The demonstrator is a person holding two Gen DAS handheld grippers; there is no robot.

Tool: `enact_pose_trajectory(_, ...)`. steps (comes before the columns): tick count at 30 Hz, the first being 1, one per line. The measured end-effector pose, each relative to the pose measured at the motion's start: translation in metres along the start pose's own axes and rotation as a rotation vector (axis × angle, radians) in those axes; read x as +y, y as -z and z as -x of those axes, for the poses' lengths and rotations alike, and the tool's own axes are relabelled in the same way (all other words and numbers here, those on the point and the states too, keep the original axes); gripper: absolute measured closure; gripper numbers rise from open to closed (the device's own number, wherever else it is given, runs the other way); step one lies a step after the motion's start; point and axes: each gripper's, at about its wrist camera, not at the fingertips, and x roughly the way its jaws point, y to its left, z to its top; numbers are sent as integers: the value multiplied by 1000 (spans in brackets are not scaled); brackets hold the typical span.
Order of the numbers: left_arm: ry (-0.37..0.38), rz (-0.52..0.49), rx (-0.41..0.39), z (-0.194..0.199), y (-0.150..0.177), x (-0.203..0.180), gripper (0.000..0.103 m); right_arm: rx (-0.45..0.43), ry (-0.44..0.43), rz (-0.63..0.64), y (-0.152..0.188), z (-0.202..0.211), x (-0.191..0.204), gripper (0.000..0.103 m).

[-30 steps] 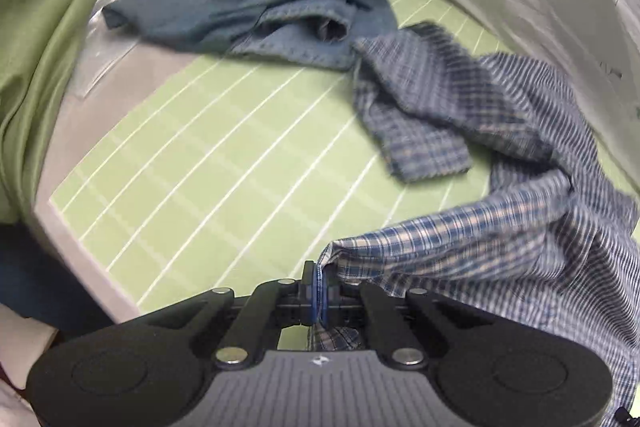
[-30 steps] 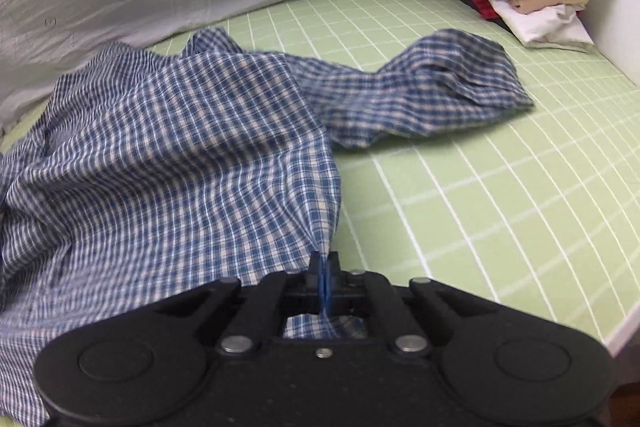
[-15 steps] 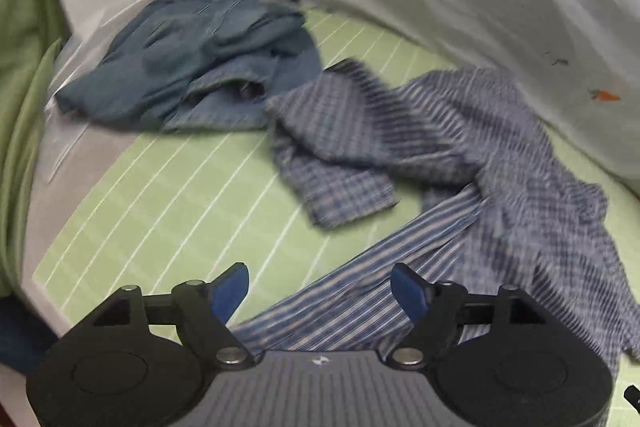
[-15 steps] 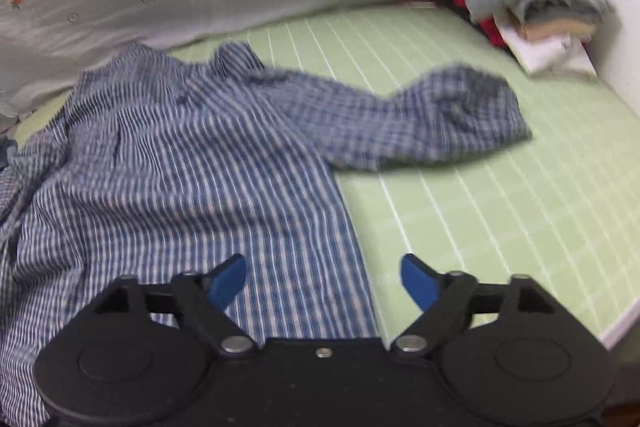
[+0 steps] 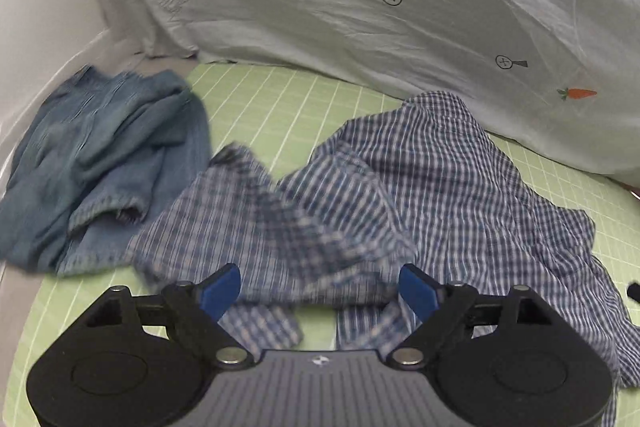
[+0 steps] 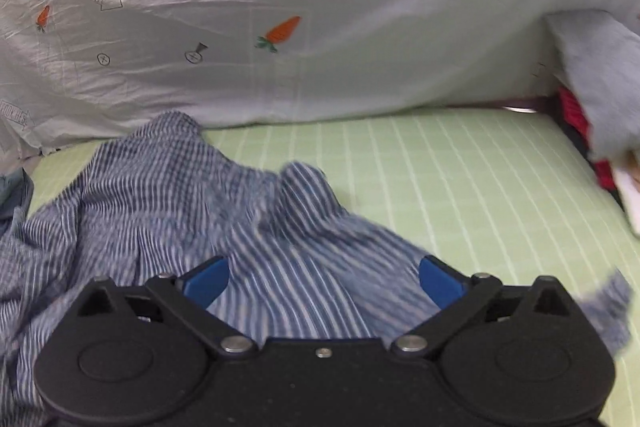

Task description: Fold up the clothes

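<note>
A blue and white plaid shirt (image 5: 420, 195) lies crumpled on the green grid mat (image 5: 280, 107). It also shows in the right wrist view (image 6: 168, 211), blurred. My left gripper (image 5: 320, 291) is open and empty just above the shirt's near left part, blue pads wide apart. My right gripper (image 6: 324, 277) is open and empty above the shirt's near right part. One sleeve end (image 6: 612, 307) lies at the right of the right wrist view.
A crumpled denim garment (image 5: 100, 155) lies at the mat's left. A white sheet with carrot prints (image 6: 320, 7) hangs behind the mat. A stack of folded clothes (image 6: 600, 99) stands at the far right. The mat's bare part (image 6: 460, 179) is at the right.
Both grippers let go of the shirt's hem and opened wide. Both then moved forward over the shirt towards the sheet. The shirt dropped onto the mat.
</note>
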Motion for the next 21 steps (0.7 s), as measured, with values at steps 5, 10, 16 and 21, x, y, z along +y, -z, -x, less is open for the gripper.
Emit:
enact_pose_trajectory(5, 5, -84, 8, -66, -54, -20, 14, 31, -82, 54, -49, -88, 24, 1)
enact_pose_trajectory(10, 21, -191, -23, -133, -90, -39, 14, 10, -164, 146, -70, -163, 51, 2)
enact_pose_trajectory(16, 143, -239, 1, -191, -109, -57, 14, 48, -266, 194, -71, -204, 73, 47)
enact_pose_trajectory(21, 241, -219, -4, -203, -110, -63, 58, 24, -268, 290, -64, -199, 77, 101)
